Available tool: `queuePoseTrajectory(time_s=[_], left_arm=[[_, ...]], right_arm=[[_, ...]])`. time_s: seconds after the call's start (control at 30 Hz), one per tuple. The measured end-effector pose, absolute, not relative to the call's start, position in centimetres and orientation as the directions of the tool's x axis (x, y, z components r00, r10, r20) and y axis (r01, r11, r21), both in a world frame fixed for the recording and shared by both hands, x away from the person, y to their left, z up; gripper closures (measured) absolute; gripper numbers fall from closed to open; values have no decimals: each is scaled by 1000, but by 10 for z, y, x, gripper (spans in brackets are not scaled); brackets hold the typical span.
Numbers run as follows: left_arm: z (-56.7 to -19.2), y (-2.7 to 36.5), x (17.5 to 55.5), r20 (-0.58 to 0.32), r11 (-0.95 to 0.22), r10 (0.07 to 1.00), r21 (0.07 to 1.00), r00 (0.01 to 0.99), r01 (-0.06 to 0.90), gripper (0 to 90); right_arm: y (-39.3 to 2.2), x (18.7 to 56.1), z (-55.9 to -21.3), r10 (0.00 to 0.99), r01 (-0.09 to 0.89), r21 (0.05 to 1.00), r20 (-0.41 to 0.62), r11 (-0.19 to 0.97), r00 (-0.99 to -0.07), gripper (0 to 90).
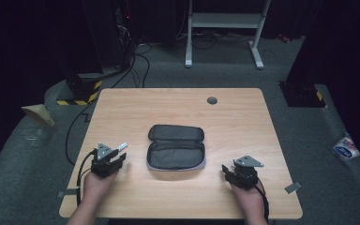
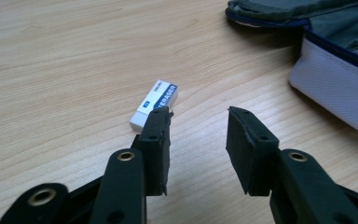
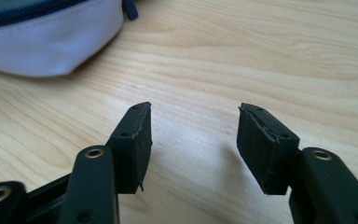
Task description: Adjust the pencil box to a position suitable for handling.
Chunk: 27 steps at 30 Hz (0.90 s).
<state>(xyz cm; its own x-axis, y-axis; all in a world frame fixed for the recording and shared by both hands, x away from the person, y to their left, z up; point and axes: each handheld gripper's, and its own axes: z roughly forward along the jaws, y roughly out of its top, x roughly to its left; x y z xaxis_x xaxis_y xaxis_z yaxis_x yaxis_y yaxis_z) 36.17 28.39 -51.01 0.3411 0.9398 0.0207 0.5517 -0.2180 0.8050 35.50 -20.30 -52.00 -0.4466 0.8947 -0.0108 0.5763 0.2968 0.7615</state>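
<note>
Beside left tongs (image 2: 198,126): "ERASER"-labelled eraser (image 2: 154,104)

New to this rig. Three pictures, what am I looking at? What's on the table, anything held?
No robot arm here: a person holds a hand-held two-jaw gripper in each hand. The high view looks down on a wooden table, with the left gripper and right gripper near its front edge. The other two pictures come from cameras riding on each gripper, looking along its black jaws. An open grey pencil case lies in the middle. A small white eraser lies on the table just ahead of the left gripper. Both sets of jaws stand open with nothing between them, so nothing is held.
</note>
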Motion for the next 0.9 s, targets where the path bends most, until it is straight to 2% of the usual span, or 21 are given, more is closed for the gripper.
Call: queuePoseTrajectory(time_s=[0.13,0.17,0.27,0.37,0.6,0.73,0.9], left_arm=[[-514,287,369,22,-213,944,803,330,556,571],[-514,286,373,36,-229,942,794,333,563,557],[-512,287,381,58,-251,937,797,345,549,553],[-513,289,392,55,-264,932,783,359,564,537],[-522,297,408,-4,-205,942,785,336,585,529],[-526,301,413,-29,-179,947,777,319,604,532],[-528,299,414,-20,-184,950,769,311,613,565]], right_arm=[[-204,353,-522,899,593,745,-19,305,-438,386],[-203,353,-523,899,612,728,-12,308,-438,350],[-202,352,-523,899,614,727,-10,306,-437,338],[-202,351,-523,900,613,727,-15,309,-436,339],[-202,351,-523,907,618,727,-15,298,-420,342],[-202,351,-523,909,618,728,-16,297,-417,344],[-201,351,-523,911,619,728,-16,293,-413,345]])
